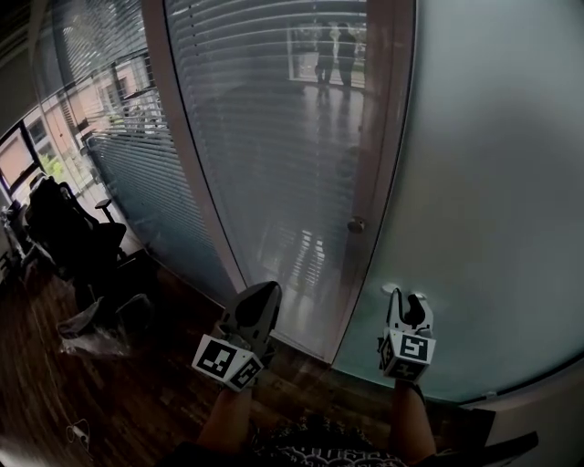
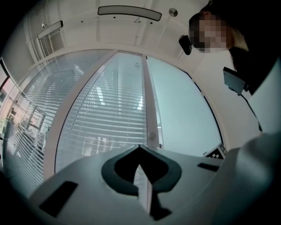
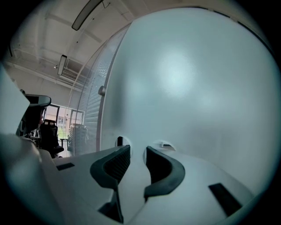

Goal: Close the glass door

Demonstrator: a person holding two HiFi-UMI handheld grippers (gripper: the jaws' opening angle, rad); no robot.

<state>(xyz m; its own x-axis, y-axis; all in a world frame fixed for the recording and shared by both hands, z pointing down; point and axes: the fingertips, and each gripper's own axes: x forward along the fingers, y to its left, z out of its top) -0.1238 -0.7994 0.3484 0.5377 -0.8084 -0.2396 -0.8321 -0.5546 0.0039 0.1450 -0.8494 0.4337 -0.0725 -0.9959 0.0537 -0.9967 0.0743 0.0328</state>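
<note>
**Grippers facing frosted glass door**

Right gripper (image 1: 408, 306) is holding its tips right at the frosted glass door (image 1: 493, 182), jaws partly apart and gripping nothing. Left gripper (image 1: 263, 294), jaws pinched together and empty, is pointing at the blind-covered pane (image 1: 274, 137) left of the knob (image 1: 356, 223). Only the left gripper view is showing the ceiling light (image 2: 129, 12). Office chairs (image 1: 73, 237) are standing on the dark wood floor (image 1: 137, 392), far left.
</note>
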